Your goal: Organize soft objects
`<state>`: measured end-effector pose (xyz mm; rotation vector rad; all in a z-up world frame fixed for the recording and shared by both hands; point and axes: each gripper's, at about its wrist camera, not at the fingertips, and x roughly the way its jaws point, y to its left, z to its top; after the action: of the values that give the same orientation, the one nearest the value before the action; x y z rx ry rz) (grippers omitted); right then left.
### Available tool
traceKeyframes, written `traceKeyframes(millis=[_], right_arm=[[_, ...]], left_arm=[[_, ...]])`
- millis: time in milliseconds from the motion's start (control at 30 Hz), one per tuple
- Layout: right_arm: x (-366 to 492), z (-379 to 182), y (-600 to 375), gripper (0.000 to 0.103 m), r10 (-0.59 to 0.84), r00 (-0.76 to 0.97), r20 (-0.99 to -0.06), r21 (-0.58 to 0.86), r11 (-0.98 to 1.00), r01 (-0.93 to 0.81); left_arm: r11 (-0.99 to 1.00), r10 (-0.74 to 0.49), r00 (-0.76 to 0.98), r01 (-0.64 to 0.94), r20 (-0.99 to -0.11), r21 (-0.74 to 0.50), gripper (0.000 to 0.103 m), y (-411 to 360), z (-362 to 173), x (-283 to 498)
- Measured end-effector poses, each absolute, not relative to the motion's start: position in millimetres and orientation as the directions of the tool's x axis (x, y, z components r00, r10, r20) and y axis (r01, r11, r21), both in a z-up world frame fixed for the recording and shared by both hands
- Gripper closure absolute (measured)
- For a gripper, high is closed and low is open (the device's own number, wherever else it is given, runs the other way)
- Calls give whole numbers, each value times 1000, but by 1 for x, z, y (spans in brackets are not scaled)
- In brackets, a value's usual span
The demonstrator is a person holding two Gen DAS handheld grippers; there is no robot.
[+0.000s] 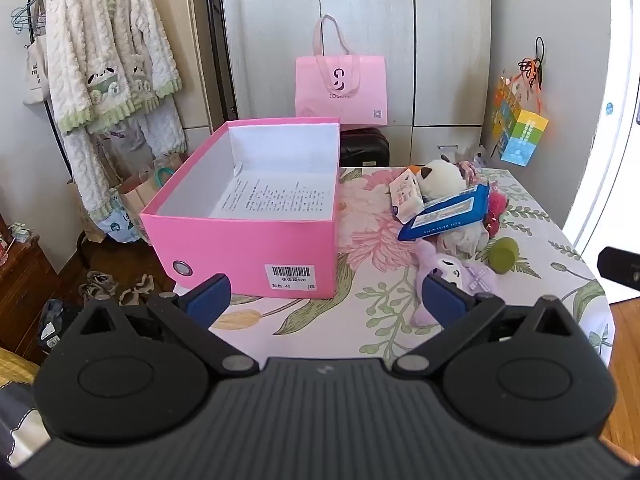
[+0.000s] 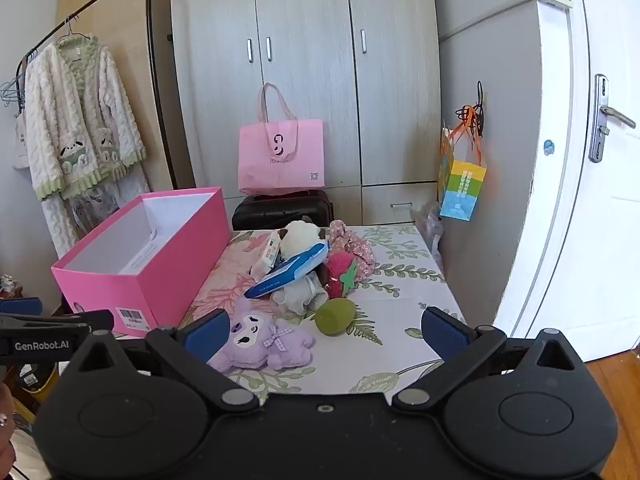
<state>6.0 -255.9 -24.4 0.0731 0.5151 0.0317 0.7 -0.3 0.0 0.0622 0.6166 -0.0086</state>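
Grey wardrobe (image 2: 304,80), white door (image 2: 592,200)

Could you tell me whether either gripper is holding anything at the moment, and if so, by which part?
Nothing is held. The left gripper and the right gripper are both wide open with nothing between their pads; the purple plush lies untouched on the table.

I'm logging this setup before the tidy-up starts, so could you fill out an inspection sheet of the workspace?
Surface: table under a floral cloth.
Job's things: open pink box holding only a printed sheet; purple plush, panda plush, strawberry plush, green sponge, blue wipes pack piled beside it.
Clutter: small tissue pack.
Grippers: left claw and right claw open, empty.
Cables: nothing seen.
Surroundings: wardrobe, pink bag, hanging pyjamas, door.
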Motion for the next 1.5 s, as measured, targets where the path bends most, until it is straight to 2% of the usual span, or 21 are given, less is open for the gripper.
traceKeyframes(millis=[1500], right_arm=[[-6,-24,-256,0,36,876,-481,64,998,-5]], left_arm=[[997,-29,816,68,-577,45,0,-9,-5,-11]])
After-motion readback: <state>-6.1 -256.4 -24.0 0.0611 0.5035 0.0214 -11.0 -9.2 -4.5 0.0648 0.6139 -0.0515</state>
